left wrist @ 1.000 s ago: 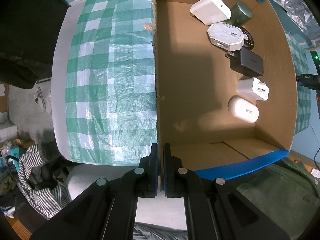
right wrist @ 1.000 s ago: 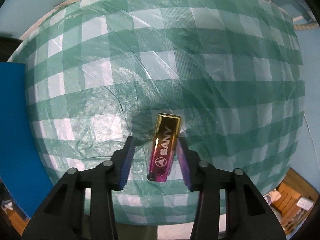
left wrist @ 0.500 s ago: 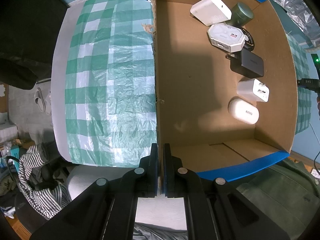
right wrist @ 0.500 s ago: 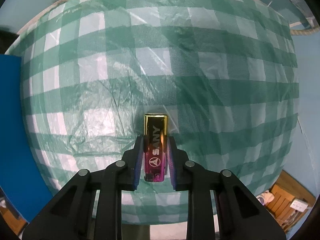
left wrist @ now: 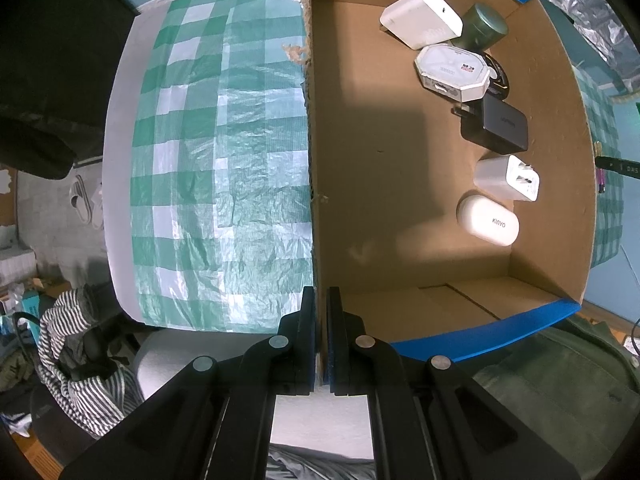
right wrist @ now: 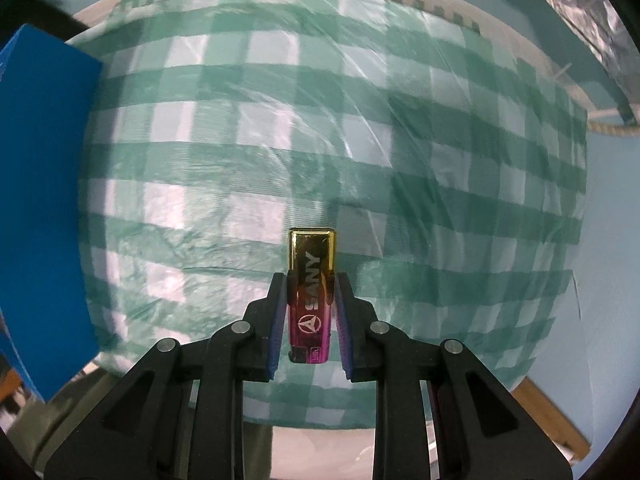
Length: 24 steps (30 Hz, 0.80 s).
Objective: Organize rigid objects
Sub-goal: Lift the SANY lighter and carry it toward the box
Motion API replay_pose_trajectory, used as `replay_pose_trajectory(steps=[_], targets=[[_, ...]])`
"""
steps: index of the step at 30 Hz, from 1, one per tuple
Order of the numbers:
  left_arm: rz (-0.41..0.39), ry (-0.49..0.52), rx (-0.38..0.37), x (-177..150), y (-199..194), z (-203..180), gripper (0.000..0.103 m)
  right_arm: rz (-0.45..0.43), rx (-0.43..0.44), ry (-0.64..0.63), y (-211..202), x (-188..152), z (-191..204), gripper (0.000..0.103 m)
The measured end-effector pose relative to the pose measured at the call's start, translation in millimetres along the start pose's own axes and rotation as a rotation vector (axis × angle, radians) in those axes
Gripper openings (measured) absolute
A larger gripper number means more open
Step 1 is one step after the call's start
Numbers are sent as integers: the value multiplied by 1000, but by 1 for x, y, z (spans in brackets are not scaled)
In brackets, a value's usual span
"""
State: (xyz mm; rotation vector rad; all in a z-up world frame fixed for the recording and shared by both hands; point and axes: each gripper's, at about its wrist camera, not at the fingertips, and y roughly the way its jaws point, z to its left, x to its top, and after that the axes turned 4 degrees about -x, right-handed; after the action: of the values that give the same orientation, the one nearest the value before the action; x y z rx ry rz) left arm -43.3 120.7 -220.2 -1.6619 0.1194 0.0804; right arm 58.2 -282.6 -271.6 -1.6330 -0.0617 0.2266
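The right gripper [right wrist: 308, 312] pinches a gold-and-magenta SANY lighter [right wrist: 311, 292] above the checked cloth [right wrist: 440, 184]. The left gripper [left wrist: 318, 332], pressed together, clamps the cardboard box [left wrist: 384, 184] wall; chargers [left wrist: 506, 178] lie inside.

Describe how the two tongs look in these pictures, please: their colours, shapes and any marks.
Both tongs look alike. The left tongs have two matte black angular plastic fingers with cut-out openings and round silver rivets at the joints; the inner pads look dark blue. The right tongs have the same black fingers and silver rivets, with blue-purple pads. No cables, sleeves or printed marks show on either.
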Motion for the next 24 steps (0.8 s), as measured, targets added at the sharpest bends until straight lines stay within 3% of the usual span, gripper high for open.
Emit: replay_pose_trajectory(steps=[24], targets=[[-4,-4,-4,3,0,1,4,-139,45,-312,-109,23,96,22]])
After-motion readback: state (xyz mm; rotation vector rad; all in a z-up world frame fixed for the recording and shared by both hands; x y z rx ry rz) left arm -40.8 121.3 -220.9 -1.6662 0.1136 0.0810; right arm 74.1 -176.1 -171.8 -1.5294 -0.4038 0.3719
